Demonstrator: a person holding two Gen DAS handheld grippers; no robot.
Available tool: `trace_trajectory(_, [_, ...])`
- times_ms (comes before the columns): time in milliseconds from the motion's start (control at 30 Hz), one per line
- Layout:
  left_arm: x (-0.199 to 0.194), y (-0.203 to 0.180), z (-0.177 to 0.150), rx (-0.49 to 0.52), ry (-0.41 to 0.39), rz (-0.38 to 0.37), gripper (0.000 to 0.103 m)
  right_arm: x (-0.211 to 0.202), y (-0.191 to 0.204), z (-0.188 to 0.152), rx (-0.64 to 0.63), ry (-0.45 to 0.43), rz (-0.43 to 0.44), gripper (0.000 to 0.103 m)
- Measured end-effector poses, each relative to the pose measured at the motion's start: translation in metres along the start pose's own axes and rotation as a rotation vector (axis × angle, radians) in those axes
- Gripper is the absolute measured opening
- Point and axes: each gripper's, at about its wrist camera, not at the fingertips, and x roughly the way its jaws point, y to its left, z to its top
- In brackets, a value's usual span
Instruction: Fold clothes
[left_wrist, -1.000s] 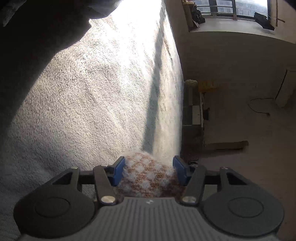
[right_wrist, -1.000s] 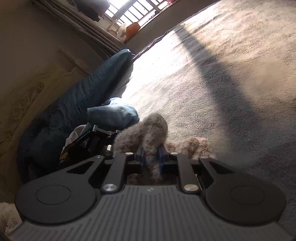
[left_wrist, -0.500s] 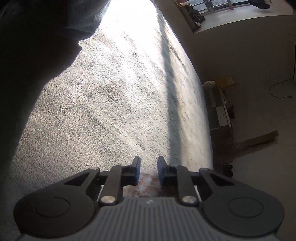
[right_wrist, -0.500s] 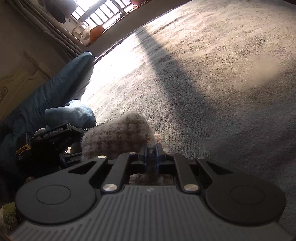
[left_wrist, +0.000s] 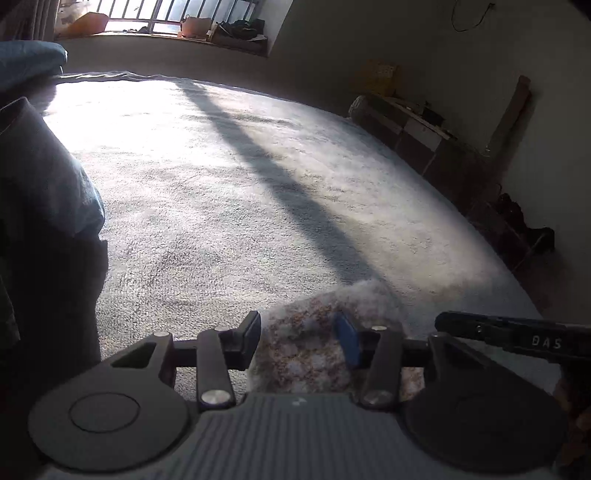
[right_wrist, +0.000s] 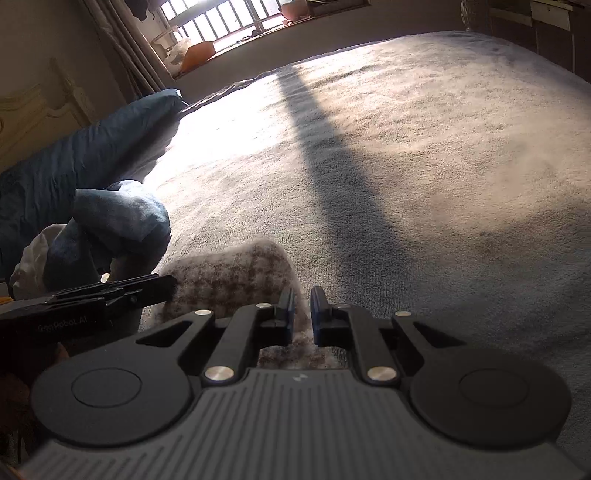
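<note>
Right claw (right_wrist: 303, 310) is clamped on the fuzzy checked garment (right_wrist: 229, 277), most of it hidden under the claws. Left claw (left_wrist: 301, 339) has just been opening, with the garment bunched between its jaws; can't tell if the pads press it.

The left gripper (left_wrist: 301, 345) is matte black plastic; its near body is a grey ribbed block with a small pale logo at the centre, flanked by two round black discs, each with an inset ring; two angled link arms carry silver rivet heads at both ends; the fingers (left_wrist: 349, 343) wear blue pads. The right gripper (right_wrist: 303, 312) has the same build (ribbed grey block, twin discs, silver rivets, triangular cut-outs in the outer arms) with dark blue pads. From the other hand's camera each tool shows as a slim black bar with pale lettering, which seems to read "DAS" on one, blurred on the other.
</note>
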Motion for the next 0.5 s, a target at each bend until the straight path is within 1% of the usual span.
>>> trace_trajectory(67, [0.004,-0.003,-0.002,0.043,0.008,0.033,0.052,-0.02,0.009,-0.002,-0.066,-0.033,0.043,0.009])
trace_trajectory(100, [0.006,-0.008,-0.004,0.079,0.009,0.049,0.052,-0.027,0.016,-0.005,-0.116,-0.033,0.062,0.009])
trace_trajectory(133, [0.009,-0.013,-0.006,0.112,0.009,0.064,0.052,-0.029,0.026,-0.01,-0.185,-0.008,0.073,0.009])
trace_trajectory(167, [0.013,-0.016,-0.007,0.145,0.009,0.078,0.053,-0.025,0.032,-0.017,-0.246,0.031,0.057,0.009])
trace_trajectory(233, [0.023,-0.02,-0.009,0.198,0.013,0.1,0.055,-0.009,0.039,-0.033,-0.35,0.126,-0.017,0.007])
trace_trajectory(267, [0.028,-0.02,-0.01,0.207,0.021,0.097,0.058,0.002,0.038,-0.044,-0.404,0.175,-0.07,0.005])
trace_trajectory(300, [0.034,-0.02,-0.01,0.216,0.032,0.098,0.058,0.012,0.03,-0.057,-0.435,0.205,-0.113,0.004])
trace_trajectory(333, [0.038,-0.022,-0.011,0.231,0.037,0.109,0.058,0.014,0.024,-0.061,-0.419,0.206,-0.119,0.004])
trace_trajectory(400, [0.041,-0.026,-0.012,0.269,0.029,0.13,0.059,0.01,0.017,-0.055,-0.34,0.193,-0.111,0.004])
trace_trajectory(467, [0.04,-0.027,-0.012,0.277,0.029,0.138,0.059,0.002,0.022,-0.048,-0.327,0.173,-0.128,0.004])
trace_trajectory(500, [0.04,-0.027,-0.013,0.278,0.028,0.138,0.059,-0.004,0.026,-0.043,-0.327,0.15,-0.123,0.005])
